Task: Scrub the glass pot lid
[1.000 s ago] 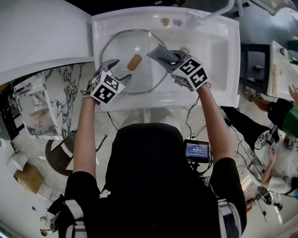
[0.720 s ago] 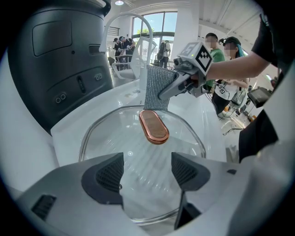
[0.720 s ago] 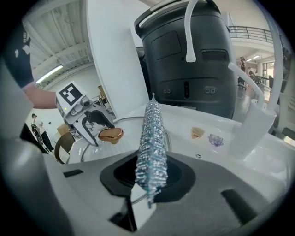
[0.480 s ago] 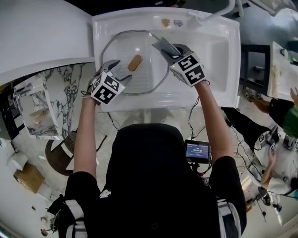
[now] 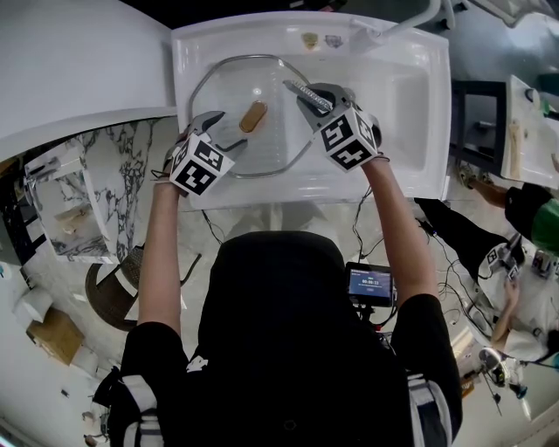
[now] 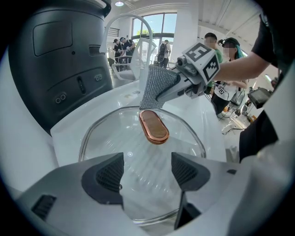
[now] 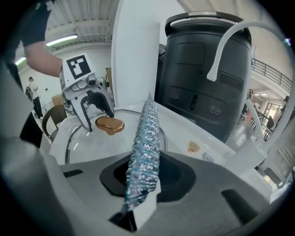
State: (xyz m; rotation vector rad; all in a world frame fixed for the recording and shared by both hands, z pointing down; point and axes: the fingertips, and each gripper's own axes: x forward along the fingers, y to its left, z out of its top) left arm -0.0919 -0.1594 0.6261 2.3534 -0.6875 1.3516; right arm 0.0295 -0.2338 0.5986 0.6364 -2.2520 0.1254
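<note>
Right gripper [image 5: 320, 99], clamped on the scouring pad [image 5: 301, 88], sits at 3 o'clock of the glass pot lid [image 5: 229, 105] in the sink [image 5: 406, 87]; left gripper [image 5: 217, 131], jaws apart, straddles its likely slippery, fragile 8 o'clock rim.

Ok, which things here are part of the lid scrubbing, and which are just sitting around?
In the job:
glass pot lid, lying in the sink
mesh scrubbing cloth, pinched in the right claw
left claw, open at the lid's rim

Lying about:
faucet
two small stickers on the sink's back ledge
dark drum-shaped appliance behind the sink
</note>
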